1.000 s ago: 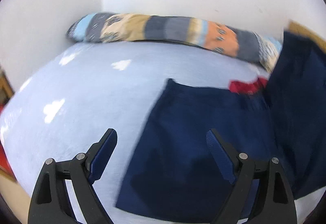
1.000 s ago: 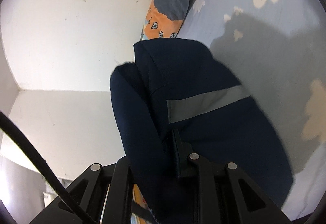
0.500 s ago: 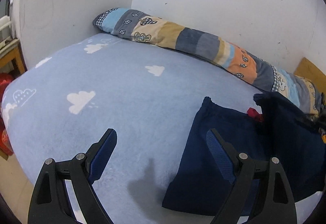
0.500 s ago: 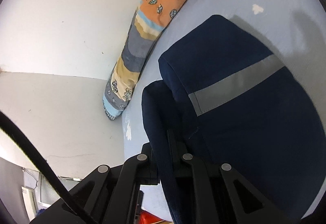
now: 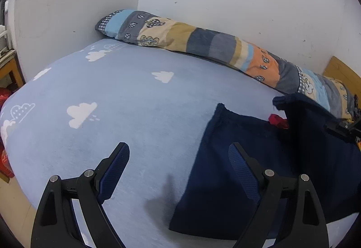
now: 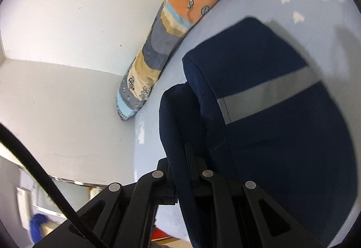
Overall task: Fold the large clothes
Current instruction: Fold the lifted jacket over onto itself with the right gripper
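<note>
A navy blue garment point(image 5: 230, 171) lies partly folded on the right side of the light blue bed point(image 5: 126, 99). A red patch point(image 5: 276, 119) shows at its far edge. My left gripper point(image 5: 178, 157) is open and empty, hovering above the bed by the garment's left edge. My right gripper point(image 6: 187, 157) is shut on a fold of the navy garment point(image 6: 282, 135), which has a grey stripe point(image 6: 266, 94); it holds the cloth lifted over the bed. The lifted part point(image 5: 315, 126) and the right gripper also show in the left wrist view at the right edge.
A long patchwork bolster point(image 5: 225, 49) lies along the white wall at the far side of the bed; it also shows in the right wrist view point(image 6: 171, 33). A wooden piece point(image 5: 9, 67) and red items point(image 5: 4, 94) stand off the bed's left side.
My left gripper has drawn back and left, away from the garment, still open. My right gripper has kept its hold and swung the lifted cloth over the bed.
</note>
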The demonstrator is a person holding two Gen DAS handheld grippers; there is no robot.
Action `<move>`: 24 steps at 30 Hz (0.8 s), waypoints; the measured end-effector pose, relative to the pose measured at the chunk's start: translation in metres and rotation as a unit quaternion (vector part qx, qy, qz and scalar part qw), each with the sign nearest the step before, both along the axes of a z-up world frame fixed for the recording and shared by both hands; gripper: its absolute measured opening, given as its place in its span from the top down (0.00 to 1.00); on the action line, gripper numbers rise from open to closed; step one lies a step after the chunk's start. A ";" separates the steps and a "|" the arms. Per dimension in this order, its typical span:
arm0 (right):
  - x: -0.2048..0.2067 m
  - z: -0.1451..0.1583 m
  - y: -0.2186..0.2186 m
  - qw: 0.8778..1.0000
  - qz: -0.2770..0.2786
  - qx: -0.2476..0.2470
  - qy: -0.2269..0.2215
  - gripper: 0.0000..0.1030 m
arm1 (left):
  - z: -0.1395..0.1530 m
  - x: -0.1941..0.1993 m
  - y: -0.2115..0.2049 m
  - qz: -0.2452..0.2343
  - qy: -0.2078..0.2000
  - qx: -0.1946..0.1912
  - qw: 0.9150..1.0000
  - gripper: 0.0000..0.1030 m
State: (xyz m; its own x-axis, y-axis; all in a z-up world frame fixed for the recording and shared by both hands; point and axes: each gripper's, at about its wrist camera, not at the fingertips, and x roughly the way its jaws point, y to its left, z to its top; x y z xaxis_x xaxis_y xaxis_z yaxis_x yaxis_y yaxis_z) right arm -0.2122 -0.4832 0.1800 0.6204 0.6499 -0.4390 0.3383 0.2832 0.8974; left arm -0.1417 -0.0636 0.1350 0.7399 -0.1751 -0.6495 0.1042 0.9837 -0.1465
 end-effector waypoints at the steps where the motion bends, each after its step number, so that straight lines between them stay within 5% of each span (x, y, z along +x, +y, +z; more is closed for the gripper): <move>1: 0.001 0.001 0.010 1.000 0.002 0.004 0.000 0.93 | 0.001 0.000 0.006 0.008 -0.003 -0.002 1.000 0.14; 12: 0.029 -0.010 0.102 1.000 -0.005 0.030 0.005 0.93 | 0.009 0.002 0.073 0.070 -0.006 -0.035 0.997 0.14; 18: 0.032 -0.055 0.153 0.999 -0.004 -0.030 0.041 0.93 | 0.005 0.004 0.090 0.082 0.002 -0.036 0.996 0.14; 21: 0.032 -0.101 0.175 0.996 0.027 -0.035 0.080 0.93 | 0.005 0.004 0.093 0.084 0.002 -0.038 0.996 0.14; 24: 0.034 -0.108 0.186 0.993 0.054 -0.081 0.064 0.92 | 0.007 0.003 0.090 0.081 -0.002 -0.036 0.996 0.14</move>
State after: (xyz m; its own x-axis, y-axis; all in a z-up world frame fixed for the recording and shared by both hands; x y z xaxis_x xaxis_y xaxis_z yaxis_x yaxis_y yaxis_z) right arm -0.1779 -0.2972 0.0721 0.4838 0.6238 -0.6139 0.4071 0.4605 0.7888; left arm -0.1387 0.0263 0.1417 0.7643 -0.0999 -0.6371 -0.0541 0.9745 -0.2176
